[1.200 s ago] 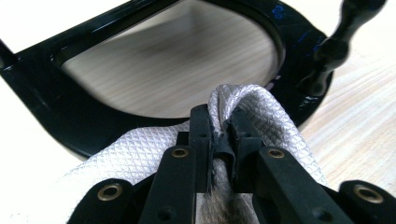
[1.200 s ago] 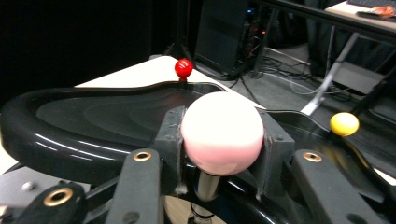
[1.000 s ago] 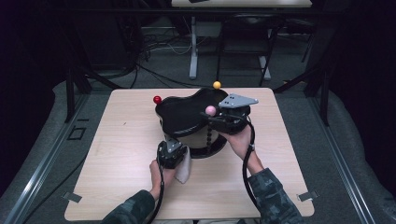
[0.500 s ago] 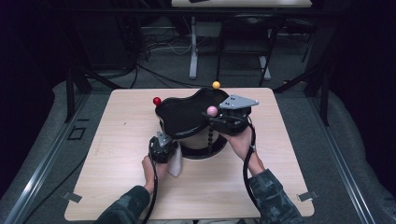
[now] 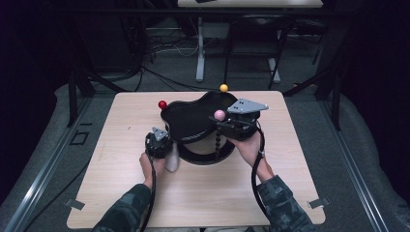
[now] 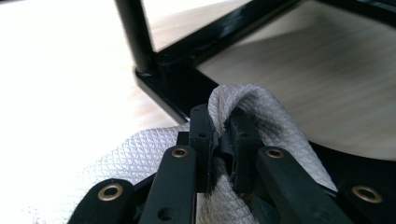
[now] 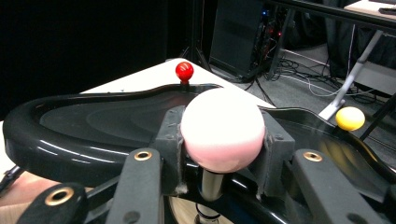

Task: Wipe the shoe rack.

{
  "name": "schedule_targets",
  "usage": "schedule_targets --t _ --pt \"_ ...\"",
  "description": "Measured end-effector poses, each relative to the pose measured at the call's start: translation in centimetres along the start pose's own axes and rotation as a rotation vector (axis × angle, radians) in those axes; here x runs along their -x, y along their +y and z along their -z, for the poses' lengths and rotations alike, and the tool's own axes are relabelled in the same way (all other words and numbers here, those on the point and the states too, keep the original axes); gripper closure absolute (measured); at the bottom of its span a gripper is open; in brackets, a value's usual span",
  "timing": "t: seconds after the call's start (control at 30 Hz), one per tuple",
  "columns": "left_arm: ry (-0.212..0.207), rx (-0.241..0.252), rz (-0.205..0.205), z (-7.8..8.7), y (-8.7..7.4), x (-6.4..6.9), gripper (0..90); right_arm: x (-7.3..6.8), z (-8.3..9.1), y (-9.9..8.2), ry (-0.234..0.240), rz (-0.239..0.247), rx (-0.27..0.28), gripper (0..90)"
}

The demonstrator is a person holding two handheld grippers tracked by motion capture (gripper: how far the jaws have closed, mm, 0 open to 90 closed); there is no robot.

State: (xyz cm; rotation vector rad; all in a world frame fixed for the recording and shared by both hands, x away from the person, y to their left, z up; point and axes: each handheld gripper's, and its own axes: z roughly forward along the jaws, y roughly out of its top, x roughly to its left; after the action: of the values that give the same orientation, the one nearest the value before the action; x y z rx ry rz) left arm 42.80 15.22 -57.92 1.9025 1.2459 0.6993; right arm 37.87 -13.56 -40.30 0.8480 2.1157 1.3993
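Holding a fold of pale grey cloth (image 6: 261,121) pinched tight between its jaws, the left claw (image 5: 159,143) sits low at the near left side of the black tray stand (image 5: 193,121), close to the middle of the bench (image 5: 121,121). The left claw view shows the cloth bunched over the jaw tips, with the stand's black base frame (image 6: 173,79) and one thin upright post just ahead of them. So the thing to be wiped lies directly forward of that claw and slightly above it, and the curved tray top overhangs the spot where the cloth is.

The right claw (image 5: 220,121) is closed around the pink ball knob (image 7: 222,128) at the tray's near right rim, jaws narrow and pressing on both sides of the ball, which probably steadies the stand. The red knob (image 5: 162,104) stands at the tray's far left rim and the yellow knob (image 5: 223,88) at its far edge, toward the far side of the bench.

The tray's long axis runs from near left to far right across the bench. The left hand is the nearer one to the base and the left lobe. A wipe would likely run along that near left side, since the cloth hangs beside the base ring (image 5: 203,154), close to it; I cannot tell whether they touch.
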Motion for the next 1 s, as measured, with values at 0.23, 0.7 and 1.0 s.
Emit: schedule_targets --t 0.23,0.7,1.0 --pt "0.026 -0.011 -0.016 -0.8 0.5 -1.0 82.4 0.0 0.0 0.0 0.002 -0.001 0.002 60.1" --pt "0.046 -0.025 -0.026 -2.3 0.9 -2.6 82.5 -0.1 -0.1 0.0 -0.006 -0.005 0.001 60.1" --pt "0.023 -0.022 -0.011 -1.9 0.7 -2.4 82.7 -0.3 -0.1 0.0 -0.028 -0.001 0.005 60.2"
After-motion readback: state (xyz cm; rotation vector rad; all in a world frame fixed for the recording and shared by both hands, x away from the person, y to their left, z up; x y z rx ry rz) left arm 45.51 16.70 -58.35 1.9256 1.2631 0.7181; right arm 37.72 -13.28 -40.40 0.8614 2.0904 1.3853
